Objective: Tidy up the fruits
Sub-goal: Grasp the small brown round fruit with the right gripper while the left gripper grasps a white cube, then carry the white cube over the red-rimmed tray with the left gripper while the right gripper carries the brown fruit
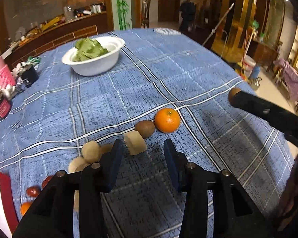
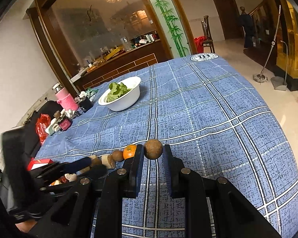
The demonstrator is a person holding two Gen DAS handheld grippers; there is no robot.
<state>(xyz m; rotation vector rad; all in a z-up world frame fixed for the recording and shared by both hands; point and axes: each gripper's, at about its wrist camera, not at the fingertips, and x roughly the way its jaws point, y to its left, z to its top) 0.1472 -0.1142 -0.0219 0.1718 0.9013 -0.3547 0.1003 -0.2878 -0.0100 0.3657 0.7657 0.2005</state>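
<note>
A row of fruits lies on the blue plaid tablecloth (image 1: 188, 75): an orange (image 1: 167, 120), a brown kiwi (image 1: 144, 128), a pale cut piece (image 1: 134, 142) and round tan fruits (image 1: 90, 151). My left gripper (image 1: 143, 148) is open and empty, just in front of the pale piece. My right gripper (image 2: 153, 152) is shut on a round brown fruit (image 2: 153, 149), held above the cloth to the right of the orange (image 2: 129, 151). It shows in the left wrist view (image 1: 234, 95) too.
A white bowl of green leaves (image 1: 93, 56) stands at the far side. A pink bottle (image 1: 1, 73), a dark cup (image 1: 29, 75) and small items crowd the left edge. A red and white box (image 1: 0, 198), red dates (image 1: 32, 190) and another orange (image 1: 25, 207) lie near left.
</note>
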